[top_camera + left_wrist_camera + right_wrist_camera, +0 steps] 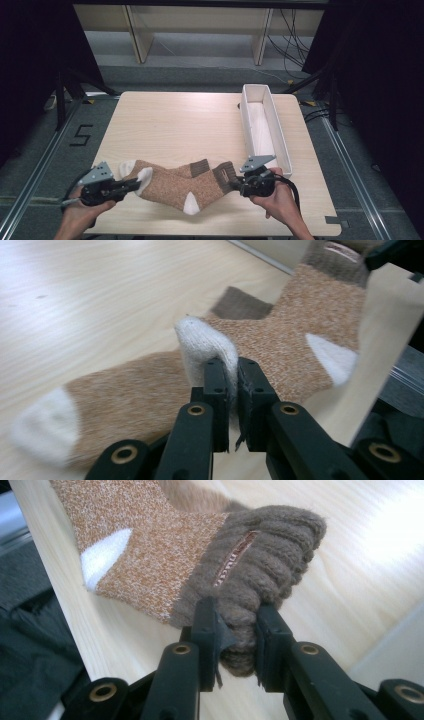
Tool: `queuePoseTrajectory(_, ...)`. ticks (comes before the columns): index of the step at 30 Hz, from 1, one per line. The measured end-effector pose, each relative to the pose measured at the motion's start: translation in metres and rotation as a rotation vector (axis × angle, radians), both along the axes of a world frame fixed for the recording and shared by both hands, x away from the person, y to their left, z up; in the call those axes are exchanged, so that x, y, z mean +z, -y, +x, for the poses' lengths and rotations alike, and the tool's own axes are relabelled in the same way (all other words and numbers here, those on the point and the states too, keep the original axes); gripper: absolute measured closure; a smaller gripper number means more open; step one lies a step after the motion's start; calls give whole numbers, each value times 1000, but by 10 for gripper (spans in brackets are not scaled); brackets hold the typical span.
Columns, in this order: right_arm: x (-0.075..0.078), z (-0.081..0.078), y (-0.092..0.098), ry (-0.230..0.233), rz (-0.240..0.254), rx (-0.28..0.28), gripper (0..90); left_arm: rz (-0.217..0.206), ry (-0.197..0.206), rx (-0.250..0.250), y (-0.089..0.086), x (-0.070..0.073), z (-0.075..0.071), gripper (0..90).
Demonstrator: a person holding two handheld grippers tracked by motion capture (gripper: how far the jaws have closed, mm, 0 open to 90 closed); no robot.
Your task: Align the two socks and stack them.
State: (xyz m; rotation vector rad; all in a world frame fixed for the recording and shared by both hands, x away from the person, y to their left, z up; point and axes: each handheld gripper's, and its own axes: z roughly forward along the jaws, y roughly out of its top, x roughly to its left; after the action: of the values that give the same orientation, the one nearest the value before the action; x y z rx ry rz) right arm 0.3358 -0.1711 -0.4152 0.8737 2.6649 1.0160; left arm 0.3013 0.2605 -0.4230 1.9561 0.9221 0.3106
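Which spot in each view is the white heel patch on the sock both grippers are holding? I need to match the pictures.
High view: the white heel patch is at the sock's lowest corner, near the table's front edge, between the two grippers.
Left gripper view: the white heel patch is at right, past the clamped white toe.
Right gripper view: the white heel patch is at left, beside the table edge.
Shared landmark: the dark brown ribbed cuff clamped in the right gripper.

A pale wooden table (165, 125) stands on a grey floor (45, 165) bearing a black numeral 5 marking (81, 135) off the table's left edge. Beyond the far edge stands light wooden shelving (200, 25); black cables (292, 40) trail there, with dark curtains (380, 75) at both sides.
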Motion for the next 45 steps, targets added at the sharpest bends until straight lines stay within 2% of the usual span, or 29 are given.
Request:
queuePoseTrajectory(1,0,4,-4,14,11,0,749,-6,-15,2,-5,1,4,836)
queuePoseTrajectory(2,2,8,-8,13,2,10,749,-18,-24,11,-9,2,8,837)
queuePoseTrajectory(3,3,11,-12,4,10,11,748,-16,-25,21,-14,4,12,836)
queuePoseTrajectory(4,2,15,-18,15,15,12,748,-11,-34,26,-18,5,17,837)
queuePoseTrajectory(7,3,24,-34,-18,10,16,748,-28,-51,46,-31,7,31,837)
queuePoseTrajectory(8,3,28,-37,4,7,37,748,-39,-63,63,-36,7,35,837)
queuePoseTrajectory(9,2,30,-43,-4,23,29,748,-51,-64,80,-41,6,40,836)
queuePoseTrajectory(10,2,34,-48,0,13,35,748,-57,-74,96,-47,6,44,837)
queuePoseTrajectory(12,1,39,-58,-21,20,36,748,-47,-84,125,-56,4,52,837)
queuePoseTrajectory(13,0,42,-62,-15,20,40,747,-40,-93,134,-61,3,55,836)
queuePoseTrajectory(14,-3,43,-68,-30,31,36,747,-40,-95,142,-64,2,58,836)
queuePoseTrajectory(15,-3,44,-71,-53,17,23,747,-33,-105,151,-66,0,60,836)
queuePoseTrajectory(16,-6,48,-75,-35,20,44,747,-41,-108,156,-69,-2,62,836)
queuePoseTrajectory(17,-8,48,-78,-65,16,26,746,-42,-117,162,-71,-4,64,836)
queuePoseTrajectory(18,-11,52,-80,-32,20,53,746,-44,-124,166,-73,-6,66,836)
queuePoseTrajectory(20,-15,55,-84,-43,23,42,746,-57,-130,178,-76,-11,69,836)
queuePoseTrajectory(25,-22,60,-88,-57,10,47,743,-55,-165,192,-78,-25,76,835)
queuePoseTrajectory(29,-33,63,-86,-66,-31,20,732,-65,-180,197,-77,-36,79,831)
queuePoseTrajectory(31,-41,64,-84,-94,-28,4,718,-39,-212,196,-78,-39,80,826)
queuePoseTrajectory(32,-44,65,-83,-101,-32,0,707,-46,-203,201,-77,-43,81,824)
queuePoseTrajectory(34,-48,64,-81,-126,-41,-20,680,-37,-232,203,-79,-46,82,817)
queuePoseTrajectory(35,-50,65,-80,-116,-52,-21,671,0,-242,186,-80,-48,84,803)
queuePoseTrajectory(36,-51,65,-80,-125,-61,-30,663,-12,-245,196,-77,-51,84,791)
queuePoseTrajectory(37,-52,64,-80,-136,-67,-42,660,0,-254,193,-76,-53,85,771)
queuePoseTrajectory(39,-54,66,-78,-122,-69,-28,657,34,-252,194,-77,-55,87,712)
queuePoseTrajectory(42,-56,64,-77,-145,-76,-44,636,33,-266,207,-78,-55,90,639)
queuePoseTrajectory(44,-57,64,-76,-127,-78,-33,618,34,-274,224,-80,-56,93,574)
queuePoseTrajectory(45,-56,63,-75,-137,-73,-45,612,50,-286,235,-81,-56,95,550)
